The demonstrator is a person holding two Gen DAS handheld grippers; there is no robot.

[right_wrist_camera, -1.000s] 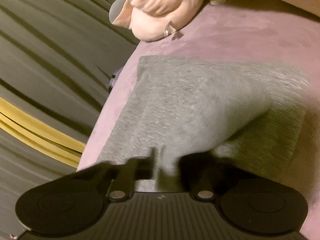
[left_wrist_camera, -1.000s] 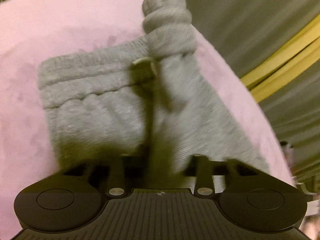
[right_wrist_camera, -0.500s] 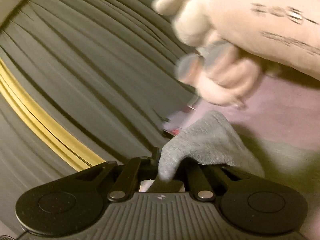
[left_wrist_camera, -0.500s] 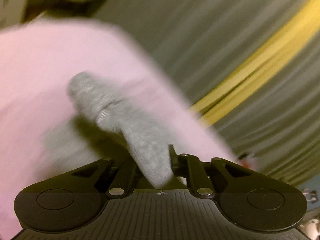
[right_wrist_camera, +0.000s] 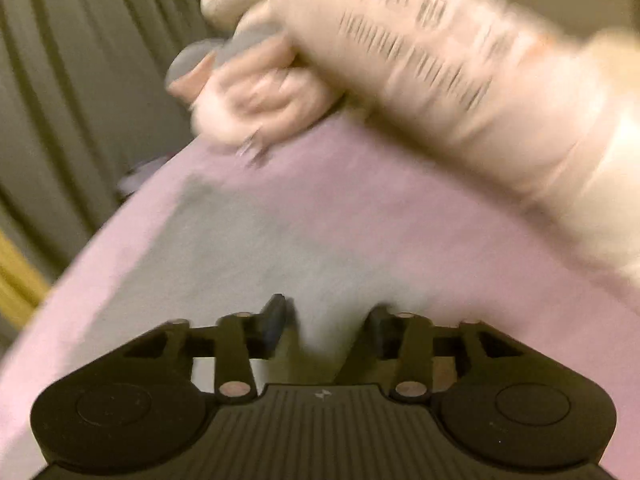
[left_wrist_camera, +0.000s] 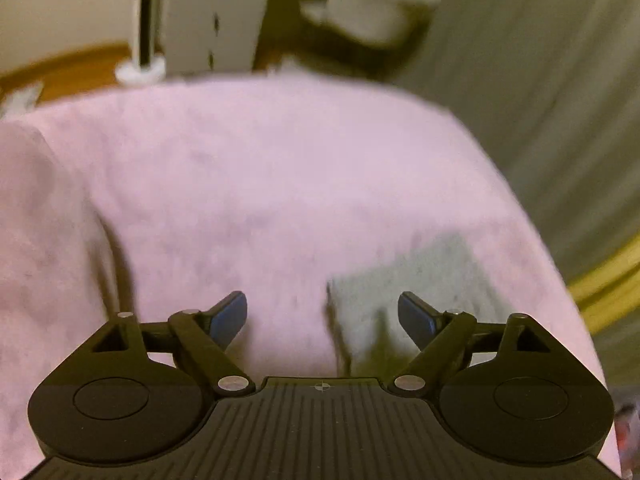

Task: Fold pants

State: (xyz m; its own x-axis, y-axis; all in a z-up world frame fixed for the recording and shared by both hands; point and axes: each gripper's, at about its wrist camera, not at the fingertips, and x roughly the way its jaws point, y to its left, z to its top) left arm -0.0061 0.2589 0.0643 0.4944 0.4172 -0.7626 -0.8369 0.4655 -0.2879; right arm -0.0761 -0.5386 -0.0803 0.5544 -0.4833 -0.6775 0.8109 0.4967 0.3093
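Observation:
The grey pants (left_wrist_camera: 424, 276) lie folded on the pink bed cover (left_wrist_camera: 260, 184), blurred by motion. My left gripper (left_wrist_camera: 323, 316) hovers above their left edge. Its jaws are opening wide and nothing is between them. In the right wrist view the grey pants (right_wrist_camera: 248, 248) spread across the pink cover (right_wrist_camera: 420, 200) ahead of my right gripper (right_wrist_camera: 326, 320). Its jaws are opening, and a ridge of grey fabric stands loose between the fingers without the pads pressing on it.
A pink and cream plush toy (right_wrist_camera: 260, 92) and a cream printed cushion (right_wrist_camera: 440, 60) lie at the far end of the bed. Grey pleated fabric (left_wrist_camera: 560, 100) with a yellow band (left_wrist_camera: 608, 284) hangs beside the bed. A white cabinet (left_wrist_camera: 216, 24) stands beyond.
Both grippers, shut on grey fabric before, have opened and let it go. The left one rose and tipped up, so the room beyond the bed shows. The pants now lie flat.

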